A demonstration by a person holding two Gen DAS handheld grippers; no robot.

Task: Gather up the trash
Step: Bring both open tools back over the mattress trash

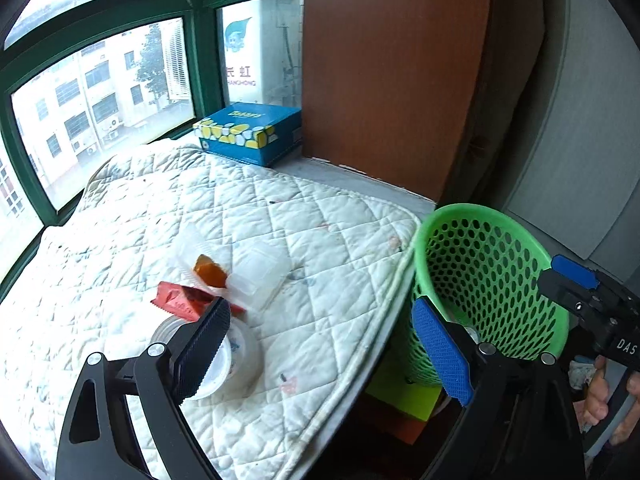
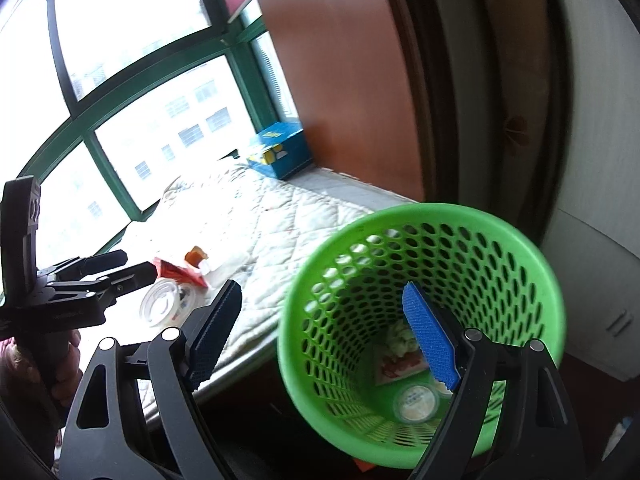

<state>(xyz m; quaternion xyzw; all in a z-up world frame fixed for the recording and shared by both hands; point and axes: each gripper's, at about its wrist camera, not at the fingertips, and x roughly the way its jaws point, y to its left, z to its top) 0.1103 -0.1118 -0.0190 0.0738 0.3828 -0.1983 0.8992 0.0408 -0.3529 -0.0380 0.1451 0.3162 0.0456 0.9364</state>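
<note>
A green perforated bin (image 1: 492, 280) stands beside the quilted window seat (image 1: 248, 216); it also shows in the right wrist view (image 2: 424, 320), with a white lid and wrappers inside. On the quilt lie a clear plastic box (image 1: 256, 276), an orange sauce packet (image 1: 209, 271), a red wrapper (image 1: 176, 300) and a white lidded cup (image 1: 224, 360). My left gripper (image 1: 320, 350) is open and empty, one finger over the cup. My right gripper (image 2: 324, 330) is open and empty, one finger inside the bin's mouth.
A blue tissue box (image 1: 252, 132) sits at the far corner of the seat by the green-framed window (image 1: 100, 92). A brown wooden panel (image 1: 392, 72) rises behind the seat. Yellow and red things (image 1: 400, 404) lie on the floor under the bin.
</note>
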